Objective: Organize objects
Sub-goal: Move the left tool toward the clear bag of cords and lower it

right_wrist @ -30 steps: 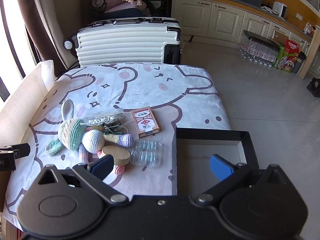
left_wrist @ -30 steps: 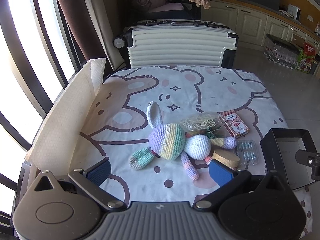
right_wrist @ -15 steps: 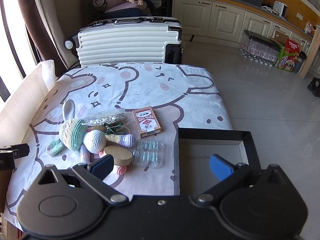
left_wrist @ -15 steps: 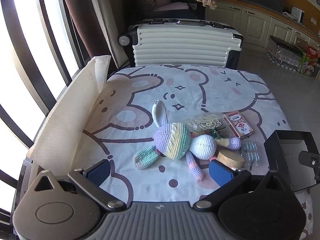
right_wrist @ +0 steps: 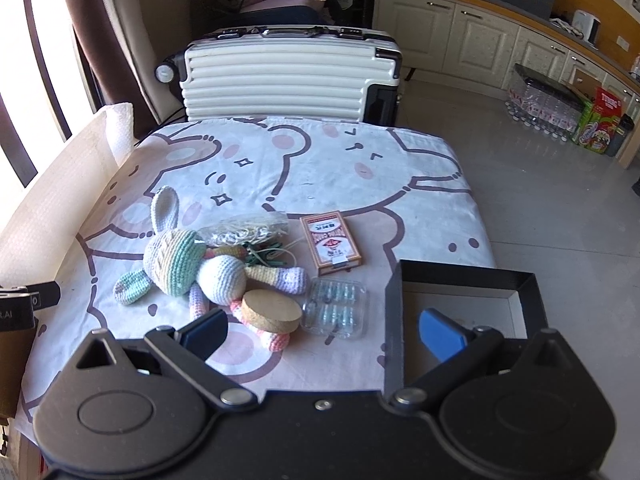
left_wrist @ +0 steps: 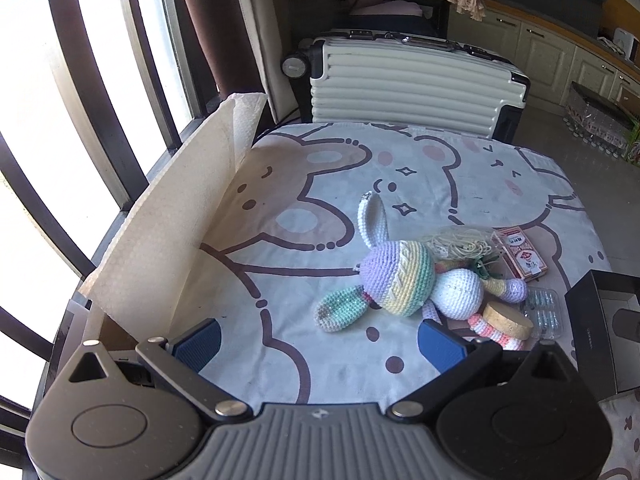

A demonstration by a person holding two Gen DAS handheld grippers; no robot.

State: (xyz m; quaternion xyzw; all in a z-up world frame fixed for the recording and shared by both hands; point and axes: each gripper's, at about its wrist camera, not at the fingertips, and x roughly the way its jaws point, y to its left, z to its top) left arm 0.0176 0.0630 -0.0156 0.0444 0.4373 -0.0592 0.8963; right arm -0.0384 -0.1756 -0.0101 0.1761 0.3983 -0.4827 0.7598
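- On the bear-print desk (right_wrist: 320, 168) lies one crocheted bunny (right_wrist: 192, 264), pastel-striped head, white body.
- Beside it: one cork lid (right_wrist: 272, 310), one pill blister pack (right_wrist: 334, 306), one card box (right_wrist: 330, 244), one bagged string bundle (right_wrist: 244, 228), one black tray (right_wrist: 460, 284).
- My left gripper (left_wrist: 318, 338) has drifted left since earlier; both jaws spread, empty; right gripper (right_wrist: 322, 330) likewise.

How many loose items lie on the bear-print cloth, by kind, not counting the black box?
Crochet bunny: 1
Cork lid: 1
Card pack: 1
Clear capsule case: 1
Bag of string: 1
Total: 5
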